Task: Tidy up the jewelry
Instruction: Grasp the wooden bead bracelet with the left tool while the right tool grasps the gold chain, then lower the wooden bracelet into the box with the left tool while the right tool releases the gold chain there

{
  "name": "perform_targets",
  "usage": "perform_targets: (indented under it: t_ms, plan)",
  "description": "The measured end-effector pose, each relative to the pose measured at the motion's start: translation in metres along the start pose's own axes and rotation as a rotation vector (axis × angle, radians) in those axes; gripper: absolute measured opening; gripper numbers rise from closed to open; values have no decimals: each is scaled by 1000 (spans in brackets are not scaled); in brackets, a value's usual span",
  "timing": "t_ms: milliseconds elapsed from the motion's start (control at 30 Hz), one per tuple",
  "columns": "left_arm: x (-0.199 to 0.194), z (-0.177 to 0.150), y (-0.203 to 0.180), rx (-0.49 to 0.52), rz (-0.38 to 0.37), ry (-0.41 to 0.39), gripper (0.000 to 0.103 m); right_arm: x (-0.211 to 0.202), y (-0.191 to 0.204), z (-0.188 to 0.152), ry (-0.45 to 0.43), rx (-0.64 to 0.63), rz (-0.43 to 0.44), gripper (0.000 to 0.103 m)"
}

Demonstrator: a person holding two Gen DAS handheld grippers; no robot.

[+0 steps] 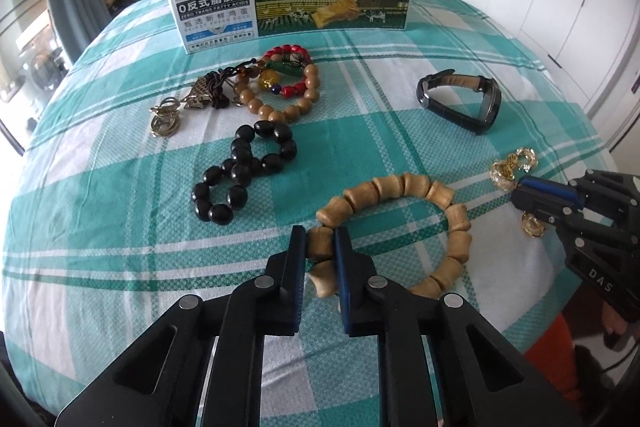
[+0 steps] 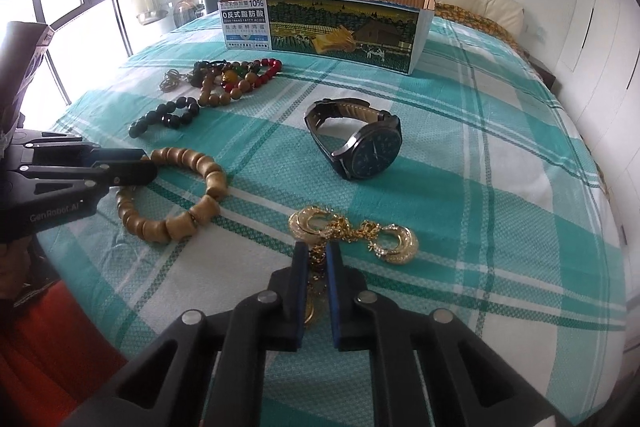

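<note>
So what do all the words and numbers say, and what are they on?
"10%" on the cardboard box.
"0反式脂肪酸" on the box.
"ZERO TRANS FATTY ACIDS" on the box.
"甄选新鲜鸡蛋" on the box; the small print below it is too blurred to read.
"DAS" on the right tool.
"GenRobot.AI" on the left tool.
The watch dial is too small to read.

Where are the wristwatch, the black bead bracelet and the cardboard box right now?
wristwatch (image 2: 374,153): right wrist view, on its dark dial.
black bead bracelet (image 1: 240,171): left wrist view, on the beads where its loops cross.
cardboard box (image 1: 332,3): left wrist view, on its printed front wall.
</note>
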State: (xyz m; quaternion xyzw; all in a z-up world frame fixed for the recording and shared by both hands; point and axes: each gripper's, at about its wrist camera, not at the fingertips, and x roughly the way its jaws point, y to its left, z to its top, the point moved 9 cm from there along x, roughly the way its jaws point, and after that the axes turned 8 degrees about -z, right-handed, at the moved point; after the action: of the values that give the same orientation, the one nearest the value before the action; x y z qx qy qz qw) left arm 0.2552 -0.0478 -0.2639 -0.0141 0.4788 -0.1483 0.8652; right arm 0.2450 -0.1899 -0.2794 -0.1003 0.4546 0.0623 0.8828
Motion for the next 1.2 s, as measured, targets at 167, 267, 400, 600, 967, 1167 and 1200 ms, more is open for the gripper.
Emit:
perform_targets:
  t_ms: [167, 267, 400, 600, 967, 1167, 1200]
  plan:
    - [-2, 1, 2, -38, -45, 7, 12, -22, -13, 11, -39, 125, 50, 9]
    - [-13, 6, -1, -53, -77, -1, 12, -41, -23, 26, -72, 190, 83, 9]
    - [-34, 22, -8, -62, -127, -22, 12, -64, -32, 48, -108, 223, 108, 9]
    - [-65, 54, -11, -55, -167, -58, 12, -92, -37, 83, -163, 211, 127, 9]
    - [-114, 149, 21, -67, -170, -143, 12, -112, -47, 179, -264, 152, 143, 9]
    - [-124, 221, 44, -29, -103, -219, 12, -102, -51, 249, -300, 131, 151, 9]
    - [-122, 232, 49, -29, -99, -223, 12, -97, -50, 259, -298, 133, 158, 9]
